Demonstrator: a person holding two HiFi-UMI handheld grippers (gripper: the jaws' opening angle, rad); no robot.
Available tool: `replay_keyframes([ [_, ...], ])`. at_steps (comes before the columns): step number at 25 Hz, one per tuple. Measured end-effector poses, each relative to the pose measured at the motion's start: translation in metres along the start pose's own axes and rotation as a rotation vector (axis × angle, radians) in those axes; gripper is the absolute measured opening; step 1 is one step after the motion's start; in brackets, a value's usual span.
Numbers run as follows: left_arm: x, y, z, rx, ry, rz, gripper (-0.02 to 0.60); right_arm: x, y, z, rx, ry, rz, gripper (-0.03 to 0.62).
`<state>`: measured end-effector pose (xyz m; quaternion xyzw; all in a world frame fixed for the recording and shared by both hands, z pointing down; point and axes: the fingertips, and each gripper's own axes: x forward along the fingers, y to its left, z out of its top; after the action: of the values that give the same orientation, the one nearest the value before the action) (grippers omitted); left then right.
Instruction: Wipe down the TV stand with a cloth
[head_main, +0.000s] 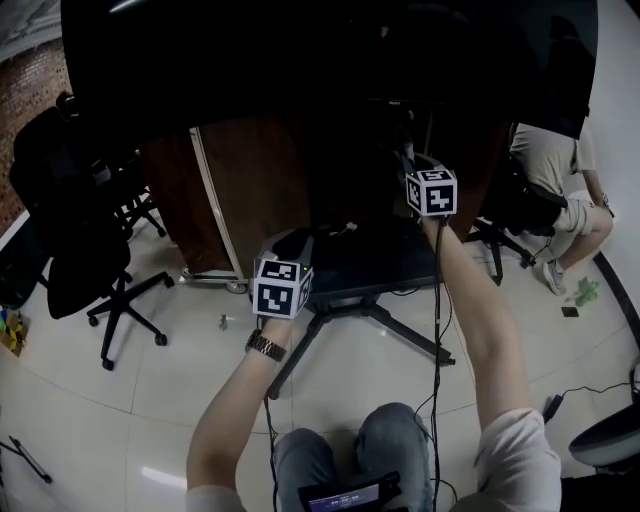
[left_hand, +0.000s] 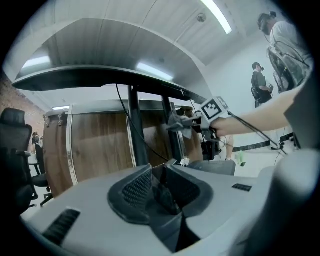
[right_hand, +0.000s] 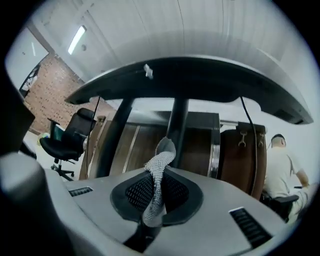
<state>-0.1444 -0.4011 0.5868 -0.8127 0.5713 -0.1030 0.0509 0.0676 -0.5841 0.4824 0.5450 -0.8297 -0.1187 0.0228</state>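
Step in hand: wiping the stand's upright.

- Right gripper (right_hand: 159, 176): jaws clamped on a grey, open-weave mesh cloth (right_hand: 161, 159). A twisted tail of it stands up past the jaw tips.
- Left gripper (left_hand: 160, 184): jaws together, nothing made out between them. It is held low, near the stand's shelf.
- Cloth location: in the left gripper view it sits up by an upright of the black metal TV stand (head_main: 410, 334). Contact cannot be confirmed.

Judgement on technique: only a narrow twist of cloth is exposed, so it should be pressed flat-side on and run along the round dark column (right_hand: 177, 120) in long strokes, then around its back. Keep hard jaw edges off the paint, and avoid the thin cables hanging beside the uprights.

Materials:
- Stand: smooth, matte, tubular, with splayed legs.
- Dark flat TV panel (right_hand: 200, 80) overhead: glossy.
- Cloth: limp and textured, likely grippy on dust.
- Behind: brown wood-grain cabinet (head_main: 250, 190) with pale metal trim.
- Floor (head_main: 180, 360): pale glossy tile.
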Motion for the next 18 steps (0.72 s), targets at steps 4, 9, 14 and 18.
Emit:
replay_keyframes([
  [4,-0.004,-0.009,-0.004,-0.014,-0.012,-0.004,0.112,-0.021,0.026,-0.119,0.049,0.196,0.049,0.023],
  [9,-0.007,-0.01,-0.011,0.0,0.006,0.002,0.112,-0.023,0.009,-0.128,0.077,0.187,0.016,0.025],
  [14,-0.012,-0.003,-0.014,-0.007,-0.016,0.017,0.112,-0.013,-0.043,0.027,0.133,-0.099,-0.07,0.025],
  [18,-0.019,0.002,-0.024,-0.033,-0.015,0.03,0.112,-0.001,-0.009,-0.055,0.081,0.135,0.012,0.025],
])
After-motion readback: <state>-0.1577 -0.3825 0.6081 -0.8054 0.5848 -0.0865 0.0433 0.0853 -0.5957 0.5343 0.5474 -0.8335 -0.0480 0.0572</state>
